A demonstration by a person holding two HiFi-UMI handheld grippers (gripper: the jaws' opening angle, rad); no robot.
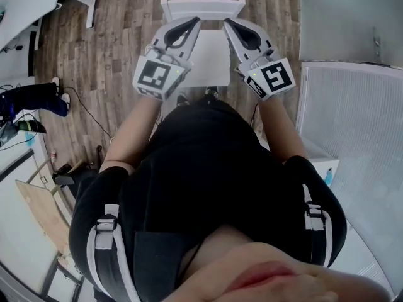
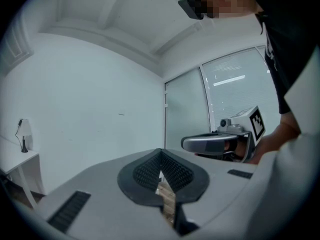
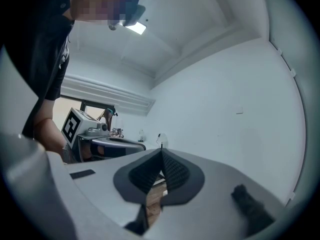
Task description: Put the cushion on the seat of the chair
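Both grey plastic tools, left gripper [image 1: 196,21] and right gripper [image 1: 227,22], hover above a white wooden chair [image 1: 203,6] whose pale square cushion [image 1: 211,58] seemingly lies on the seat. Left gripper view: jaws pressed together, empty. Right gripper view: likewise. Placing looks done; withdraw next.

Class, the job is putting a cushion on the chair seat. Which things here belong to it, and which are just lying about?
Belong: chair, left hand-held gripper, right hand-held gripper, both shut and empty. A cushion cannot be made out.

Lying about: desk, cable on the floor, wooden board.
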